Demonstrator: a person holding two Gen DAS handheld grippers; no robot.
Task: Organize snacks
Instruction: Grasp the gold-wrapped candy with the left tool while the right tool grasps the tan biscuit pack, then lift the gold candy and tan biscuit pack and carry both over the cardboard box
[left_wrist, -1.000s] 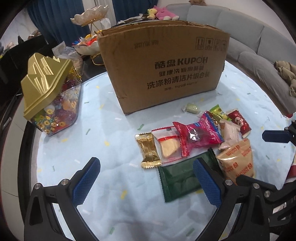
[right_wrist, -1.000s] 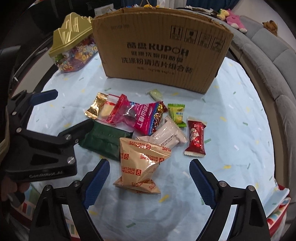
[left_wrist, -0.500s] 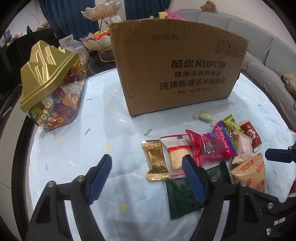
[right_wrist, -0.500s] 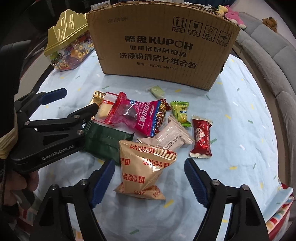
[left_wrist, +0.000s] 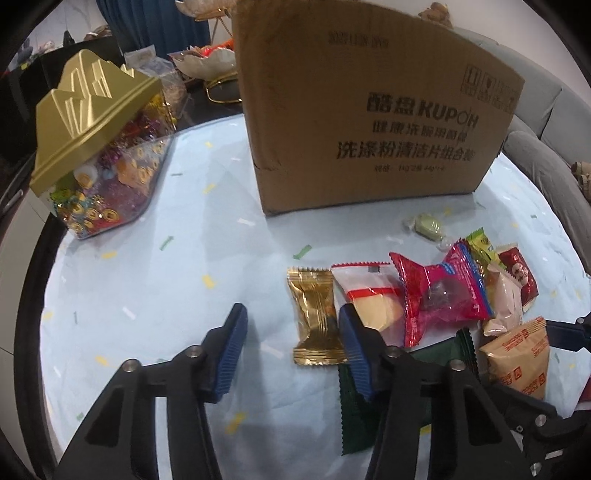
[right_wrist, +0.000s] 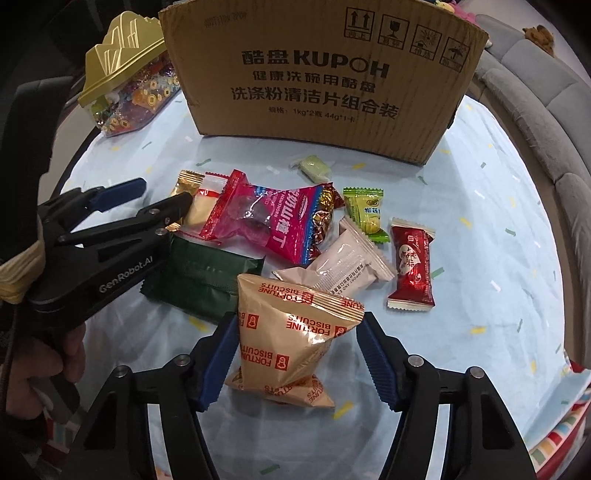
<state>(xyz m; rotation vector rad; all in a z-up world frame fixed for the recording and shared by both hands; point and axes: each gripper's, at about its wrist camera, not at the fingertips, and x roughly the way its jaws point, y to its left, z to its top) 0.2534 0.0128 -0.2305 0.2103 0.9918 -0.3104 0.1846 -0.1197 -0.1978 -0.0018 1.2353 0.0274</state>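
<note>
Several wrapped snacks lie in a loose pile on the light blue tablecloth (left_wrist: 147, 295) in front of a big cardboard box (left_wrist: 369, 122). My left gripper (left_wrist: 291, 354) points down at the pile's left end. Its jaws are closing, with the gold packet (left_wrist: 314, 317) between them beside the right pad and a gap at the left pad. My right gripper (right_wrist: 297, 354) straddles the tan Fortune Biscuits packet (right_wrist: 295, 332). Its jaws are closing too, pads right at the packet's edges, and the packet shows no squeeze. The left gripper (right_wrist: 151, 201) also shows there, held by a hand.
A gold-lidded clear jar (left_wrist: 96, 155) of sweets stands at the back left. Pink (right_wrist: 266, 218), dark green (right_wrist: 207, 277), white (right_wrist: 343, 269), red (right_wrist: 412, 266) and yellow-green (right_wrist: 365, 212) packets crowd the middle. A grey sofa (right_wrist: 535, 110) curves behind the table on the right.
My left gripper has dropped toward the gold packet and its jaws have narrowed a lot. The right jaws have narrowed around the Fortune Biscuits packet; that hand has barely moved.
</note>
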